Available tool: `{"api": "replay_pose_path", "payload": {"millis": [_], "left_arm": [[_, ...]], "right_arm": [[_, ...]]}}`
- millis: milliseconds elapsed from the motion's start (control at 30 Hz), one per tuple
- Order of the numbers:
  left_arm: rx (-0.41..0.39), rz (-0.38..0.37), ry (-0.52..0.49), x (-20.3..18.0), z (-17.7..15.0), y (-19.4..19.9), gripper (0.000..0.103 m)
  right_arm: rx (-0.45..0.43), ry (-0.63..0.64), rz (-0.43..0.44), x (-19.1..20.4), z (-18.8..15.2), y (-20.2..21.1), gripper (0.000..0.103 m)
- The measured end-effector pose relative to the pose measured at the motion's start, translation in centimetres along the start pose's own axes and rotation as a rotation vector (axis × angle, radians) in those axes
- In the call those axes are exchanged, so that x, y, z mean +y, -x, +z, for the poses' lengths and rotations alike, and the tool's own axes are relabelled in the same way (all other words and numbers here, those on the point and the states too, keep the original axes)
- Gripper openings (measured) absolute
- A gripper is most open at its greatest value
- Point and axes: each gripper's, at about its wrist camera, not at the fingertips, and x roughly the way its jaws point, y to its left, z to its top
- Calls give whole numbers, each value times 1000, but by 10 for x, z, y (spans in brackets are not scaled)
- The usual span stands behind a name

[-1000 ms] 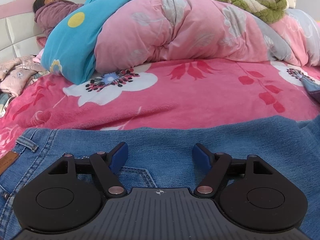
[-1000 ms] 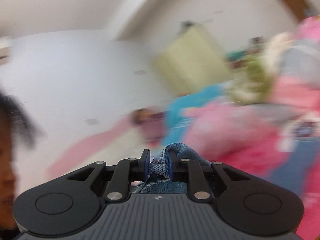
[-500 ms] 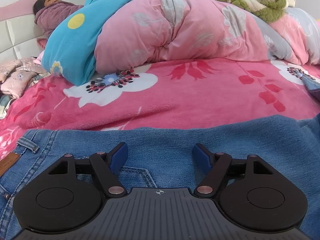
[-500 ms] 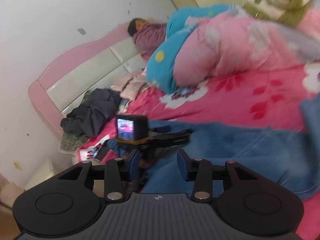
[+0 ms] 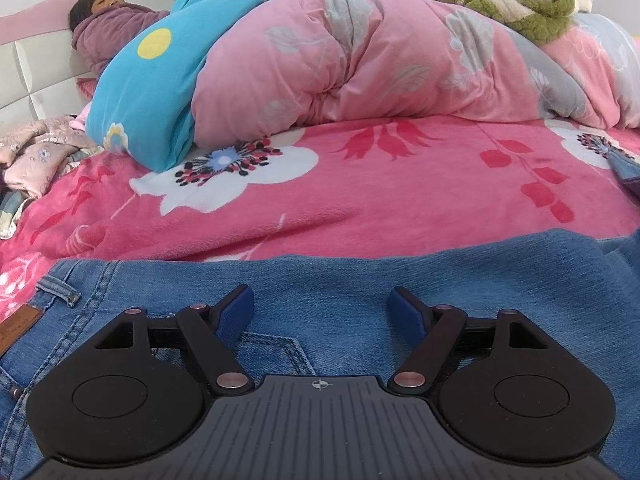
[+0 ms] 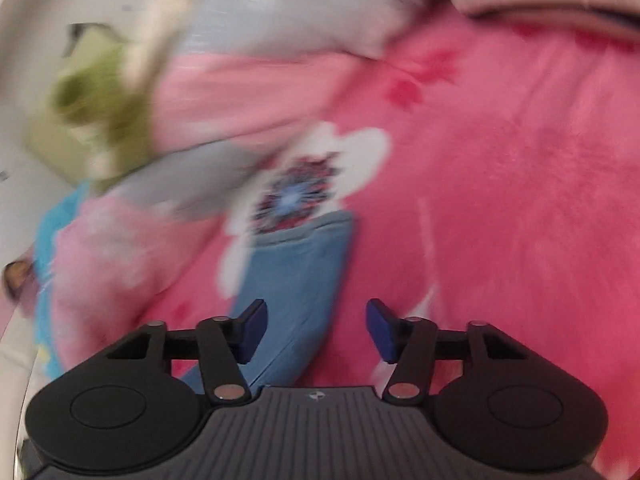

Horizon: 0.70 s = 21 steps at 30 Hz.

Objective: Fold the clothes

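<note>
Left wrist view: the left gripper [image 5: 322, 308] sits low over a pair of blue denim jeans [image 5: 340, 280] spread flat on the pink floral fleece blanket [image 5: 360, 200] that covers the bed. Its blue-padded fingers [image 5: 236, 312] are spread wide with nothing between them. The jeans' waistband end lies to the left: a belt loop [image 5: 58, 290] and a brown leather patch [image 5: 18, 328] show there, and pocket stitching runs just under the left finger.

Beyond the jeans a bulky pink quilt with grey flower print [image 5: 360, 68] lies across the bed, a turquoise cover [image 5: 148, 92] beside it. A green and cream fleece garment [image 5: 520, 4] rests on top of the quilt. A person in a purple top [image 5: 104, 32] lies by the padded headboard [image 5: 28, 64].

Right wrist view: heavy motion blur. The right gripper [image 6: 316, 326] is also spread apart and empty. A blue denim trouser leg [image 6: 296, 276] lies on the blanket ahead of it, its hem pointing away; the left finger overlaps the leg, but whether it touches cannot be told.
</note>
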Motion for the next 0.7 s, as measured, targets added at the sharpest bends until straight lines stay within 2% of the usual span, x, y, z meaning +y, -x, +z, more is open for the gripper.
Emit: {"api": "replay_pose_path", "payload": {"millis": [67,100,133,167,200,267,333,433,500,700], "left_arm": [[0,1,1,0,0,0,77],[-1,1,1,0,0,0,77],[-1,2,1,0,0,0,77],[-1,2,1,0,0,0,77],[-1,3,2,0,0,0,77],[-2,4,2,0,-1,0,77],[-2,4,3,0,-1,0,77],[-2,3,3,1,-1,0,78],[-2,3,4,1,-1,0,77],[-1,1,5,1,0,0,78]], "right_arm": [[-5,-9,-3,1,10,-19,46],[-12,-1,-3,4,14,-26,40],[-17,3,-5,5,16,-31,25],[-17,-3,-7,5,17,-36,18],[-17,-15,-2,4,18,-38,5],[-40,-62,56,-6,16,-24,3],[-111,-52,77,-10,15,9,3],[-250,-29,60,-20,9,76,3],[-309,-61,35,-36,4,116,3],[-329,-182,-65,-100,-32,165,3]]}}
